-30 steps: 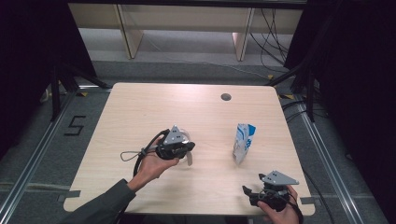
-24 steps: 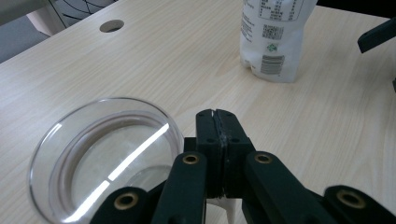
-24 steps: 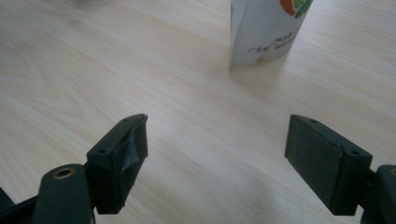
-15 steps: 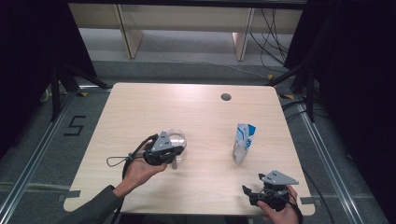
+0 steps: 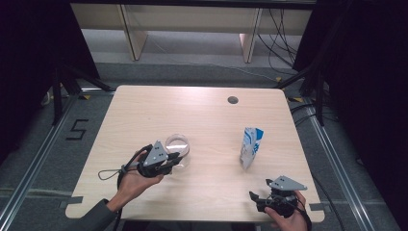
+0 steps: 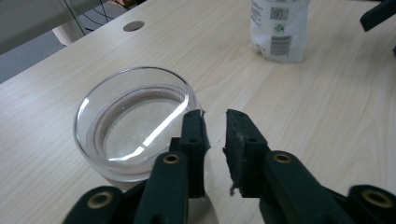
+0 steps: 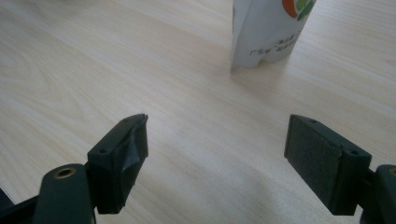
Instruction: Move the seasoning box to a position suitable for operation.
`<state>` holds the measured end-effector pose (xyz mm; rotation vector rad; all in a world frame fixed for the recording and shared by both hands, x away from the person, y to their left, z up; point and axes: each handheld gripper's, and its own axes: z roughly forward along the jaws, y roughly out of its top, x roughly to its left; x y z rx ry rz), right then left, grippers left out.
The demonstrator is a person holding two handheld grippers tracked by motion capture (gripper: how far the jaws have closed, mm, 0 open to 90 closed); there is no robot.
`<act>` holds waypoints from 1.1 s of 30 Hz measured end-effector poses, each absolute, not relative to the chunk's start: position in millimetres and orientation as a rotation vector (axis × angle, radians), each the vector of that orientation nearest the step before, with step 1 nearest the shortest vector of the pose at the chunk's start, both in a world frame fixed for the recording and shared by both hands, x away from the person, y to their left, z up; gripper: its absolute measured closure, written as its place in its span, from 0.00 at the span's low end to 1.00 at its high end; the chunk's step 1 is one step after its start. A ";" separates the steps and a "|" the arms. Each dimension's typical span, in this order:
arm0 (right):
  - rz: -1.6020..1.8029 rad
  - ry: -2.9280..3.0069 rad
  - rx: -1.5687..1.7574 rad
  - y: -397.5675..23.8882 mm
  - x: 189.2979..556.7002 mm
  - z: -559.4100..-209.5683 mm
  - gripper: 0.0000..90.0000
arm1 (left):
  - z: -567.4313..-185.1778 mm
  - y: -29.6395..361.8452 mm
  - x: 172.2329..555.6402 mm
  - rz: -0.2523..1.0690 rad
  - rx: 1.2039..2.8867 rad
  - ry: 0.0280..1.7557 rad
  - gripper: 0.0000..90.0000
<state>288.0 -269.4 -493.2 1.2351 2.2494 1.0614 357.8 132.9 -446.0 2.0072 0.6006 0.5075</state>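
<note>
A clear glass bowl (image 5: 177, 144) stands upright on the table's left half. My left gripper (image 5: 177, 158) is at its near rim. In the left gripper view the bowl (image 6: 135, 126) lies left of my jaws (image 6: 215, 114). They have just been opening and stand a little apart, the left one against the bowl's wall. The gap shows table wood and neither pad presses on glass. A white and blue carton (image 5: 251, 147) stands on the right half, also seen as the carton (image 6: 279, 28) and the carton (image 7: 268, 30). My right gripper (image 5: 253, 196) rests wide open near the front edge, its jaws (image 7: 217, 119) empty and aimed at the carton.
A round cable hole (image 5: 233, 100) is near the table's far edge. Wooden shelf legs (image 5: 132, 33) and cables stand on the floor beyond the table. The table's front edge (image 5: 192, 214) runs close under both hands.
My left gripper has shifted left and toward the person with the bowl, which now sits flat on the table. Its jaws have parted slightly. The right gripper has kept still.
</note>
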 end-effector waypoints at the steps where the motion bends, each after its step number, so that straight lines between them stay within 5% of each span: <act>1: 1.067 2.237 1.273 -267.5 286.1 -492.9 0.25 | -445.8 134.7 354.5 0.516 1.998 0.611 0.82; 8: 1.063 2.248 1.207 -269.1 289.0 -493.2 0.25 | -448.6 151.1 340.8 0.589 1.909 0.715 0.67; 18: 1.062 2.259 1.206 -267.4 289.4 -492.9 0.25 | -469.3 154.9 352.0 0.481 1.927 0.878 0.39; 33: 1.074 2.268 1.229 -265.3 288.6 -494.0 0.25 | -482.1 148.4 367.9 0.515 1.941 0.914 0.52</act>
